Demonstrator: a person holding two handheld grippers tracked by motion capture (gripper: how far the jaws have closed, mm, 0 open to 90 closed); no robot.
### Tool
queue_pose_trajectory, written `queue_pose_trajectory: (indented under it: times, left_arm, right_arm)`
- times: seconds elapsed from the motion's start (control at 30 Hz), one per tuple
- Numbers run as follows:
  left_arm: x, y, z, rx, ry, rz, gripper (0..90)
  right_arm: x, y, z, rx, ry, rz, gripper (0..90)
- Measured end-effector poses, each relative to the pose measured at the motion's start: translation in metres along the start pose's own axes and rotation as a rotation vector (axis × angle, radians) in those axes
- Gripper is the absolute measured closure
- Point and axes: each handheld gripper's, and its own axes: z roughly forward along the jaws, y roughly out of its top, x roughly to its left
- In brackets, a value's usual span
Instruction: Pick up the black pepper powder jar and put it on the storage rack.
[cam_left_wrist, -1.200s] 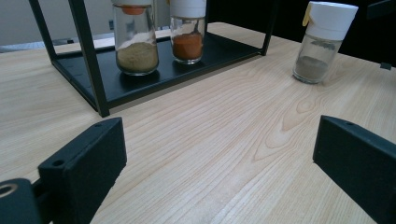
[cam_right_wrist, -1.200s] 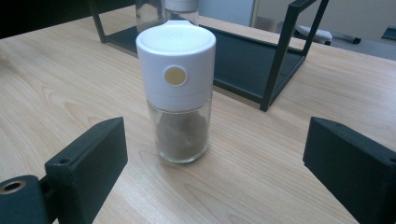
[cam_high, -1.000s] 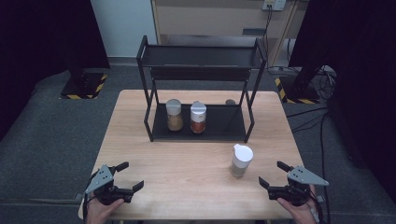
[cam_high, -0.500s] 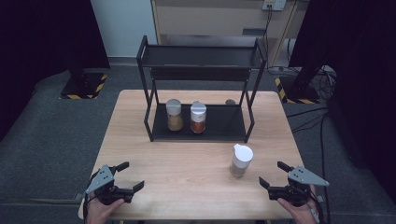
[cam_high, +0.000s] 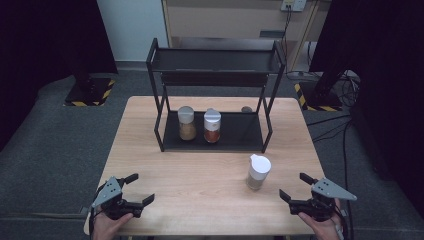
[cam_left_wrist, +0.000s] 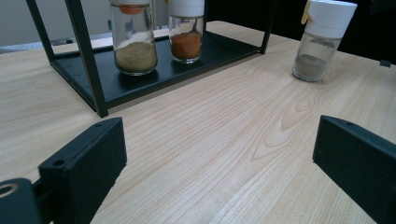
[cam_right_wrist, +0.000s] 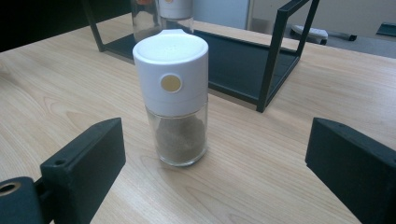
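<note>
Up close, the wide-open right hand-held gripper (cam_right_wrist: 212, 179) reveals the jar's (cam_right_wrist: 176, 95) yellow dot

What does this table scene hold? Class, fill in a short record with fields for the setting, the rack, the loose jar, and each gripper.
setting: wooden table
rack: black two-tier rack at the far side; two spice jars stand on its lower shelf
loose jar: white-capped jar upright on the table, in front of the rack
left gripper: open, holding nothing
right gripper: open, jaws have just been opening, pointed toward the white-capped jar, not touching it
</note>
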Motion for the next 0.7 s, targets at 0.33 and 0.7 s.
queue_pose_trajectory:
  times: [0.33, 0.7]
  left_arm:
    - [0.0, 0.0, 0.0, 0.003, -0.001, 0.002, 2.0]
    - [0.0, 0.001, 0.0, 0.006, 0.001, 0.005, 2.1]
  right_arm:
    - [0.004, 0.011, -0.007, 0.022, -0.034, 0.027, 4.5]
    - [0.009, 0.035, -0.014, 0.026, -0.029, 0.007, 3.9]
